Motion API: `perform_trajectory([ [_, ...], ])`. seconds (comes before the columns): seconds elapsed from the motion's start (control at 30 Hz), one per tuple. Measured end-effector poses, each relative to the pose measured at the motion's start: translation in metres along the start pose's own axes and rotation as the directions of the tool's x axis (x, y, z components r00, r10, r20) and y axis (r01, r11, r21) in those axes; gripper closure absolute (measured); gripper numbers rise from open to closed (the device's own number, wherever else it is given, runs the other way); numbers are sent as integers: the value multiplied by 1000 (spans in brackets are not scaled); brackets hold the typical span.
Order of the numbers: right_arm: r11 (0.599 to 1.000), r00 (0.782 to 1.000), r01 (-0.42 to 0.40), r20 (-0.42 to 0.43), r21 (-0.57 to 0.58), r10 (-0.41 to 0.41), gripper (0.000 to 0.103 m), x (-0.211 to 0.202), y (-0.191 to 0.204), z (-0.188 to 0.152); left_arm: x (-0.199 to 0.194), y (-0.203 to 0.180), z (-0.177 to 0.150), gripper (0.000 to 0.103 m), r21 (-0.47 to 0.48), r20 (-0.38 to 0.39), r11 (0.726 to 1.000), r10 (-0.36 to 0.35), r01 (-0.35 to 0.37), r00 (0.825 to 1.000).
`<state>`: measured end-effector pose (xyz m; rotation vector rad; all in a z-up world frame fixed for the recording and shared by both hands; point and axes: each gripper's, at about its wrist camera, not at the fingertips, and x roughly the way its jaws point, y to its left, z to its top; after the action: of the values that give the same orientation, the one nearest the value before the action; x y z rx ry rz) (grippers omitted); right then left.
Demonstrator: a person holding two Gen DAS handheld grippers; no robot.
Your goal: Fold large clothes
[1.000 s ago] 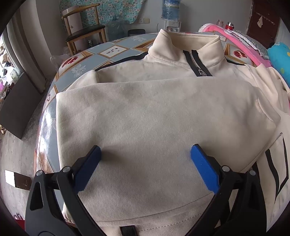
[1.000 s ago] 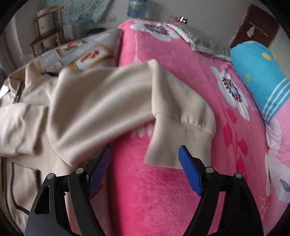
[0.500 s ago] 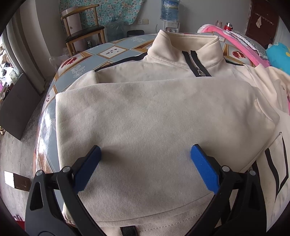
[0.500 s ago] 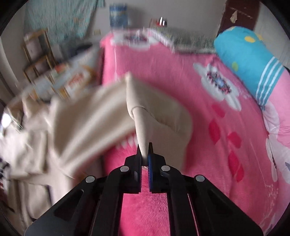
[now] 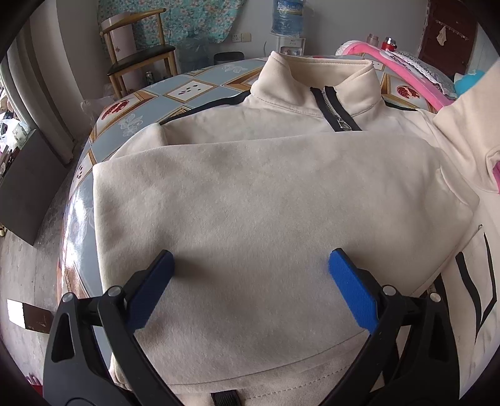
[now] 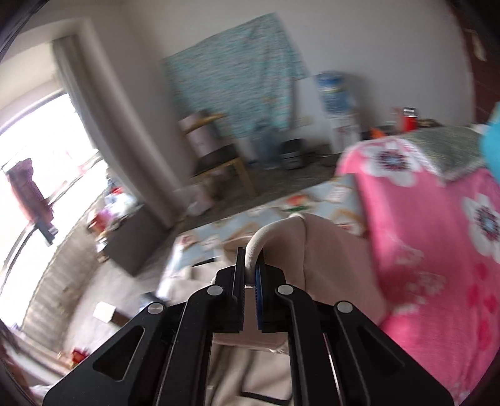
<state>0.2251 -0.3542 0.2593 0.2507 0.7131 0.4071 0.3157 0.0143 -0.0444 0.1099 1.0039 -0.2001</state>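
A cream zip-neck sweatshirt (image 5: 265, 193) lies on the patterned table (image 5: 131, 115), collar at the far side, one sleeve folded across the chest. My left gripper (image 5: 250, 265) hovers open just over that folded sleeve, blue pads wide apart, nothing between them. The other sleeve (image 5: 468, 131) rises at the right edge of the left wrist view. In the blurred right wrist view my right gripper (image 6: 249, 268) is shut on that sleeve's cuff (image 6: 259, 246), lifted above the table, with the sleeve (image 6: 331, 259) draping down beside it.
A pink flowered blanket (image 6: 437, 250) covers the surface to the right of the table. A wooden chair (image 5: 137, 53), a water dispenser (image 5: 287, 28) and a dark bin stand by the far wall. The table edge (image 5: 78, 203) drops off at the left.
My right gripper went from open over the cuff on the pink blanket to shut on it, then lifted it high and swung left. The left gripper stayed still.
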Motion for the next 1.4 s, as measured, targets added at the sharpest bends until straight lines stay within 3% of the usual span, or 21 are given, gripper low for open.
perform_trajectory([
  [0.1, 996, 996, -66, -66, -54, 62, 97, 43, 44, 2, -3, 4, 2, 7, -6, -27, 1000, -4, 4, 1000],
  [0.17, 992, 988, -103, -124, -69, 94, 98, 78, 68, -1, -13, 12, 1, 7, -30, -3, 999, -13, 13, 1000],
  [0.33, 979, 936, -194, -309, -59, 167, 97, 194, 112, -29, -46, 36, -11, 7, -37, 61, 999, -30, 32, 998],
  [0.43, 983, 910, -175, -391, -58, 139, 97, 257, 129, -57, -63, 46, -22, 7, -12, 74, 998, -58, 59, 996],
  [0.47, 990, 905, -124, -416, -72, 83, 96, 284, 131, -70, -67, 48, -27, 7, 0, 66, 997, -78, 78, 995],
  [0.5, 992, 900, -92, -433, -83, 47, 93, 302, 132, -80, -70, 49, -31, 7, 10, 64, 996, -91, 90, 994],
  [0.6, 993, 866, -89, -498, -75, 40, 67, 337, 130, -103, -79, 51, -42, 7, 34, 73, 990, -140, 138, 988],
  [0.7, 992, 884, -107, -464, -72, 62, 56, 324, 117, -106, -83, 54, -43, 8, 19, 85, 982, -189, 188, 978],
  [0.8, 993, 917, -94, -395, -75, 57, 49, 288, 89, -103, -79, 57, -32, 8, -9, 107, 976, -215, 218, 971],
  [0.87, 995, 935, -47, -355, -83, 15, 48, 261, 61, -104, -70, 58, -19, 18, -46, 106, 973, -219, 224, 970],
  [0.9, 996, 939, -16, -344, -86, -14, 48, 250, 45, -105, -62, 59, -12, 28, -72, 96, 971, -222, 229, 970],
  [1.0, 990, 937, 109, -324, -91, -133, 48, 221, -1, -118, -38, 63, 6, 45, -148, 52, 961, -230, 235, 972],
  [1.1, 986, 932, 163, -321, -42, -168, 48, 197, -44, -136, -9, 67, 16, 60, -216, -35, 963, -170, 159, 985],
  [1.17, 981, 933, 193, -310, 0, -184, 48, 183, -69, -147, -8, 65, 20, 66, -220, -27, 965, -150, 140, 988],
  [1.23, 976, 934, 218, -296, 23, -202, 48, 172, -87, -149, -10, 62, 21, 97, -201, -40, 974, -115, 105, 993],
  [1.33, 963, 935, 262, -265, 66, -236, 48, 156, -108, -140, -31, 61, 25, 97, -179, -2, 979, -100, 98, 995],
  [1.4, 952, 935, 290, -243, 94, -260, 48, 147, -122, -130, -64, 59, 29, 97, -164, 70, 982, -83, 94, 994],
])
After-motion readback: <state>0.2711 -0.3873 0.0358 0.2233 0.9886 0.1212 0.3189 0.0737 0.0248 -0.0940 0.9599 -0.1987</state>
